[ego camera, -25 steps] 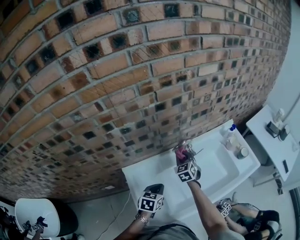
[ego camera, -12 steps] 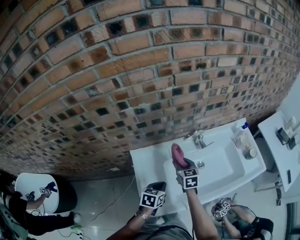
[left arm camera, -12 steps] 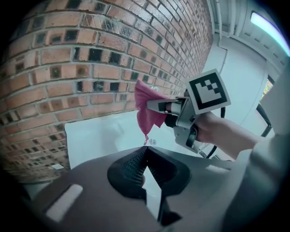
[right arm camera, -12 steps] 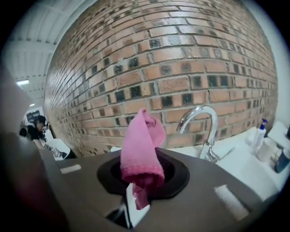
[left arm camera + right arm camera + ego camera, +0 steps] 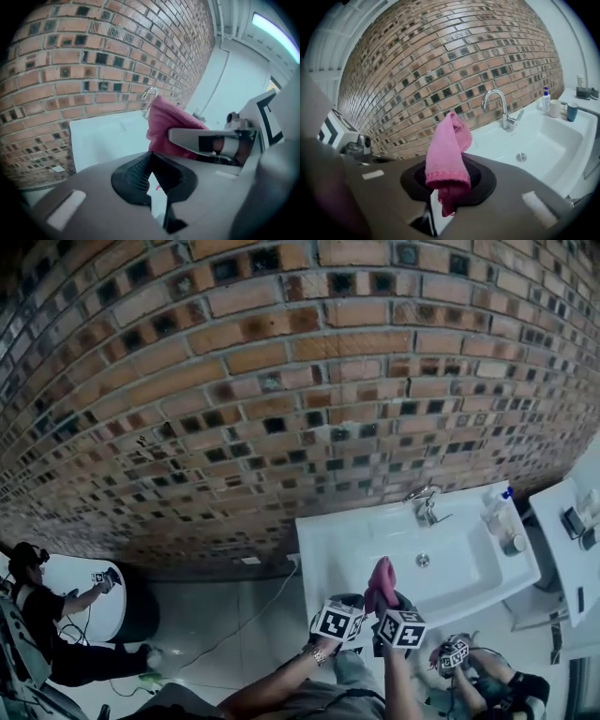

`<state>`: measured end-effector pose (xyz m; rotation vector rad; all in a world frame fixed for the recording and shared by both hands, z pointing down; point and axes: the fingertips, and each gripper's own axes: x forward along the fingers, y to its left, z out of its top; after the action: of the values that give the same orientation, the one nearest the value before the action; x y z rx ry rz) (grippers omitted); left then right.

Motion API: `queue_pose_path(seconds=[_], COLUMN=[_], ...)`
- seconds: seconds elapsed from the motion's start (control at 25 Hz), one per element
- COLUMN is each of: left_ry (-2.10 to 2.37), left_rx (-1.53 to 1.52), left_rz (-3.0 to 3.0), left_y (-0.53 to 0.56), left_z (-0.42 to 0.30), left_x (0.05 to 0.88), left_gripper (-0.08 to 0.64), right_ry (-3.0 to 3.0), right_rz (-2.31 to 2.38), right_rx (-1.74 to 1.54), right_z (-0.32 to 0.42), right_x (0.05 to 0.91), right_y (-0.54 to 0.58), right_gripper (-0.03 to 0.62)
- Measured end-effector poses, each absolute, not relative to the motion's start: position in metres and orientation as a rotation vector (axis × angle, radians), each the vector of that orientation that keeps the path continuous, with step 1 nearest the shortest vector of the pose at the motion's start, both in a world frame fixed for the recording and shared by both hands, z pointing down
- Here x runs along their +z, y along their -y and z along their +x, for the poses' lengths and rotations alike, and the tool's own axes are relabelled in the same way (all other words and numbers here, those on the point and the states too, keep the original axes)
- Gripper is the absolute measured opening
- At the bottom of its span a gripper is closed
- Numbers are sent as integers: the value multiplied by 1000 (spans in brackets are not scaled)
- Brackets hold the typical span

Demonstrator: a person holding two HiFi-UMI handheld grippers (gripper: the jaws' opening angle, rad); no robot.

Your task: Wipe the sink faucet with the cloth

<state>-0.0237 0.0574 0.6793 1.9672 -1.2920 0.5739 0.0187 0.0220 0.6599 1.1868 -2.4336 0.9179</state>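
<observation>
Cloth up, faucet far off

My right tongs [image 5: 447, 180] are closed on the pink cloth [image 5: 446, 152], so it cannot slip. It is soft and fuzzy, with a stitched edge, and it flops over in a fold. My left tongs [image 5: 151, 177] are pressed together with nothing in them, just beside the right ones. I guess that keeps them out of the way. The faucet [image 5: 502, 108] is shiny metal, bent like a hook, at the far edge of the smooth white sink [image 5: 555, 133], by the rough brick wall [image 5: 440, 56]. Cloth and faucet are well apart.
</observation>
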Motion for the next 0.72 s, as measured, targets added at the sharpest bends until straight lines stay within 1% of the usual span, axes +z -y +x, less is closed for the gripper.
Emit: queue_pose_path(seconds=[0.12,0.24,0.4,0.56,0.72], left_ry=[1268,1223,1151,1145,1182], left_rx=[551,536,586,568,540], left_rz=[2014,1996,2015,2048,2103], left_y=[-90,-156,-215,-248,-253], left_z=[-26,-23,-27,-31,-29], left_x=[678,698,711,700,685], left_gripper=[20,20,20,20,20], right_ry=[2399,2361,2292,2268,2334], right_rz=[1239,1276,1307,1323,1331], right_rx=[923,947,924,905,853], right_z=[21,25,17,14,10], right_x=[662,668,673,666,649], right_y=[-65,-136,-202,-241,-244], right_gripper=[67,67,67,67,67])
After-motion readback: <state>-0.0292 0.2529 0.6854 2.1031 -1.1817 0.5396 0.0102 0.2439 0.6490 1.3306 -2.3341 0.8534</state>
